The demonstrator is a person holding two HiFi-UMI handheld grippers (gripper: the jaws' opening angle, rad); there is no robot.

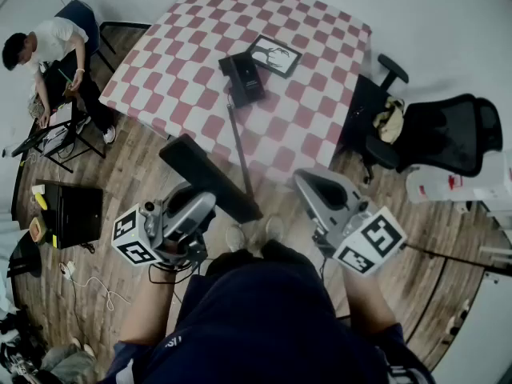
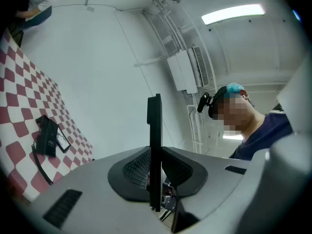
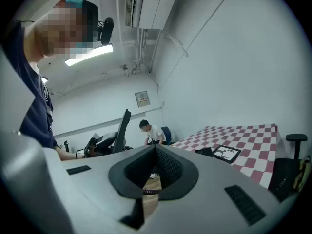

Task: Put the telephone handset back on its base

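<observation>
Jaws of the left gripper (image 2: 155,179) are clamped on the black telephone handset (image 1: 210,178), held in the air just short of the checkered surface (image 1: 176,70). Its cord (image 1: 238,146) runs to the base (image 1: 242,79) on that surface, beside a picture frame (image 1: 274,56). Right gripper (image 3: 155,152) jaws are closed together and empty.

R claw (image 3: 155,150) jaws together, checkered tbl (image 3: 253,136) right

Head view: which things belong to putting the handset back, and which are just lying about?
Job: black telephone handset in the left gripper; black telephone base; thin black cord.
Lying about: black-framed picture; black office chair.
</observation>
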